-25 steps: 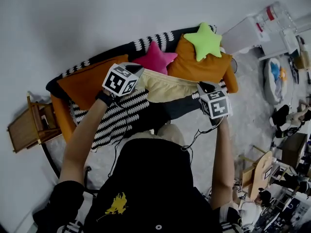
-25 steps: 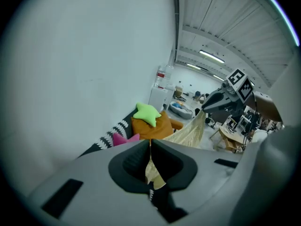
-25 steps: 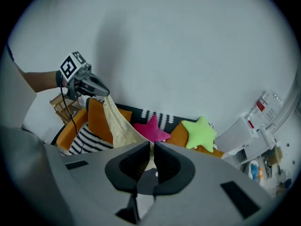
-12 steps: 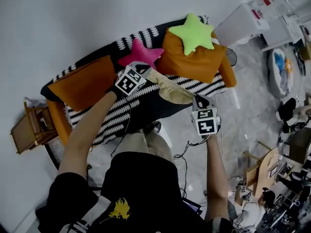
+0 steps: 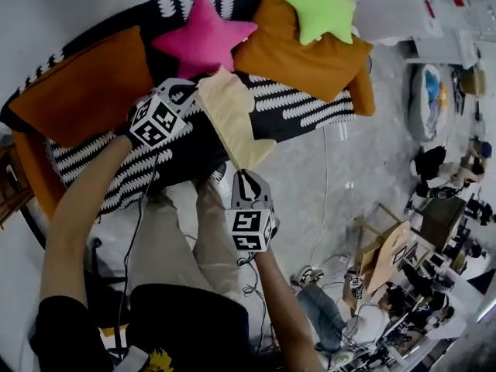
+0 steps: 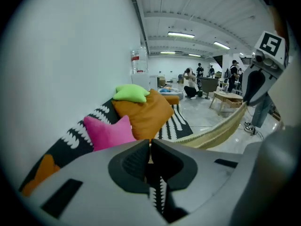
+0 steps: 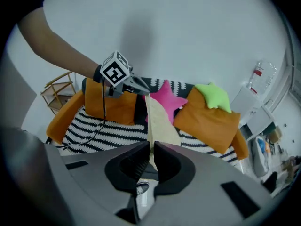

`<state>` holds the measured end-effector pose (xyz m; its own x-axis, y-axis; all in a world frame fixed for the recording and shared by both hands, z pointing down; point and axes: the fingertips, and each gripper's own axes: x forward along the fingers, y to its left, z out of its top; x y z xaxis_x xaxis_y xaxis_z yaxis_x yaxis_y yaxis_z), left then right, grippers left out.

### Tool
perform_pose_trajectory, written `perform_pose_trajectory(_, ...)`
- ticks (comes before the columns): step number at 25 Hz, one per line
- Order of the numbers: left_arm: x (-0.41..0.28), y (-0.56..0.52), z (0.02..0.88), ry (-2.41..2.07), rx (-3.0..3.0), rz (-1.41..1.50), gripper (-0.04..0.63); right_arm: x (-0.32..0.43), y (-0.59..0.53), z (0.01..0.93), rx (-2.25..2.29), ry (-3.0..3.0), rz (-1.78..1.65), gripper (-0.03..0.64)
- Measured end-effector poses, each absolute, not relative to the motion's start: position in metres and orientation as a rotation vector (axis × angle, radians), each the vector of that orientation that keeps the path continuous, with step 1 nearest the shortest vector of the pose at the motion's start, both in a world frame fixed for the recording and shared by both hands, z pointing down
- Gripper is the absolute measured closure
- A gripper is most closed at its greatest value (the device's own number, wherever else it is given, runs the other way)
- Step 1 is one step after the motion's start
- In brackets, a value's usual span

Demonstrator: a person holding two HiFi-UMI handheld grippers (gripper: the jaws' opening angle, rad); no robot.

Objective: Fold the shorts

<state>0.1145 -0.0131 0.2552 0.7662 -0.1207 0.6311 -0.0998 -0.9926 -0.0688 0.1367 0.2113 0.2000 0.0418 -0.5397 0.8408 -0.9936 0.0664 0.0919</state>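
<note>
Pale yellow shorts (image 5: 232, 118) hang stretched between my two grippers over the front of a black-and-white striped sofa (image 5: 85, 157). My left gripper (image 5: 194, 93) is shut on one end of the shorts near the sofa seat. My right gripper (image 5: 242, 175) is shut on the other end, lower and nearer the floor. In the left gripper view the shorts (image 6: 221, 130) run as a taut band from my left gripper (image 6: 150, 147) to the right gripper's marker cube (image 6: 272, 46). In the right gripper view the shorts (image 7: 158, 124) rise from my right gripper (image 7: 151, 150) toward the left one.
On the sofa lie an orange cushion (image 5: 81, 91) at left, a pink star pillow (image 5: 203, 39), a larger orange cushion (image 5: 306, 53) and a green star pillow (image 5: 319, 8). The person's legs (image 5: 186, 231) stand on the grey floor. Wooden furniture (image 5: 387, 254) and people stand far right.
Both grippers have dropped from high in front of the sofa to near its seat, taking the shorts along. The right gripper sank lower and nearer the person, so the shorts now run slantwise.
</note>
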Motion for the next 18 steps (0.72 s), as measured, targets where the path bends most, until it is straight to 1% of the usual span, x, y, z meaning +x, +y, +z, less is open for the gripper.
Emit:
perform_pose_trajectory(2,0.066,-0.017,0.297,0.232,-2.935,-1.035,0.569,0.075,0.210,0.253,1.536,-1.621,0.772,0.572)
perform_pose_trajectory(5,-0.014,-0.013,0.354,0.314,-2.942,-1.110,0.569,-0.021,0.209,0.322,1.422,-1.694,0.779,0.571)
perform_pose_trajectory(8,-0.073,-0.012,0.383,0.385,-2.920,-1.142,0.581,-0.093,0.205,0.362,1.327,-1.772,0.813,0.571)
perform_pose_trajectory(10,-0.100,-0.024,0.388,0.468,-2.931,-1.136,0.583,-0.121,0.195,0.372,1.295,-1.815,0.819,0.571)
perform_pose_trajectory(11,-0.110,-0.032,0.388,0.509,-2.935,-1.131,0.583,-0.132,0.189,0.375,1.284,-1.839,0.818,0.600)
perform_pose_trajectory(13,-0.128,-0.046,0.384,0.596,-2.937,-1.118,0.581,-0.158,0.180,0.380,1.245,-1.891,0.811,0.600)
perform_pose_trajectory(14,-0.138,-0.047,0.383,0.642,-2.938,-1.117,0.581,-0.173,0.181,0.383,1.212,-1.913,0.809,0.598)
perform_pose_trajectory(15,-0.149,-0.042,0.383,0.683,-2.942,-1.123,0.581,-0.186,0.188,0.388,1.175,-1.929,0.818,0.571)
perform_pose_trajectory(18,-0.174,-0.011,0.397,0.749,-2.971,-1.179,0.581,-0.203,0.214,0.404,1.095,-1.949,0.865,0.566)
